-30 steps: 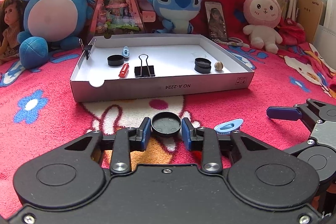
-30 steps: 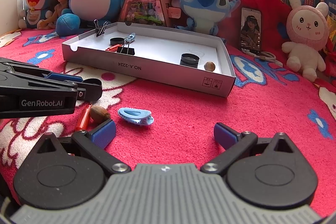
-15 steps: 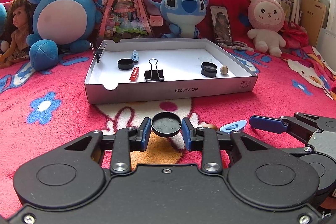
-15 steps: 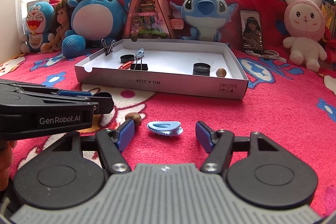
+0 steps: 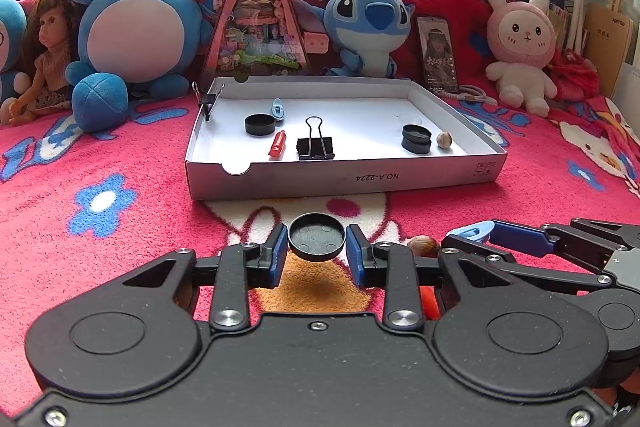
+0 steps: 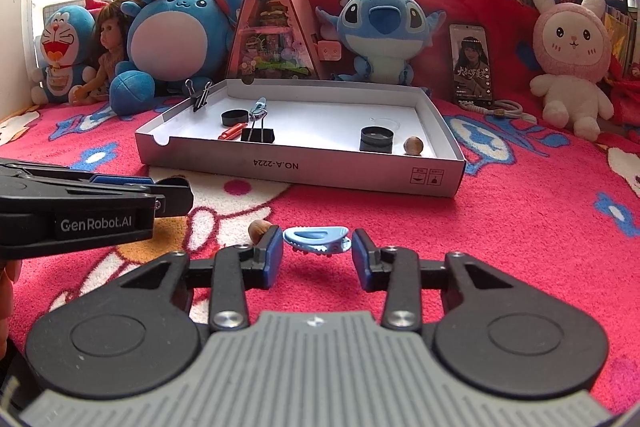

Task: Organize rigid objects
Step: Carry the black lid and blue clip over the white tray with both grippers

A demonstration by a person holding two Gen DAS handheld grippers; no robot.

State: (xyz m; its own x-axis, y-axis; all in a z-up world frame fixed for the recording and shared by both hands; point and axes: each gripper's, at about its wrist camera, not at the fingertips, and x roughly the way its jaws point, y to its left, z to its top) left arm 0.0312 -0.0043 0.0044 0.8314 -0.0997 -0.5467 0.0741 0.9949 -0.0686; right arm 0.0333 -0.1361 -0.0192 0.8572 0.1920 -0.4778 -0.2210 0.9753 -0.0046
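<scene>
Open red blanket [image 5: 120,267] between grippers and shallow white box [image 5: 340,183], low front wall facing. Left gripper [image 5: 317,259] low, level, jaws closed on black cap [image 5: 316,242], lifted off blanket. Right gripper [image 6: 317,261] just beside, jaws part open around blue clip [image 6: 317,240], pads not quite touching. Nut [image 6: 260,230] beside left pad.

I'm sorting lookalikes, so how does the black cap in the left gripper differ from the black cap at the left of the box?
The held black cap is clamped in the left gripper, raised above the blanket; the boxed black cap rests on the white box floor, untouched. The held one shows its hollow side. Both are round, black and shallow.
</scene>
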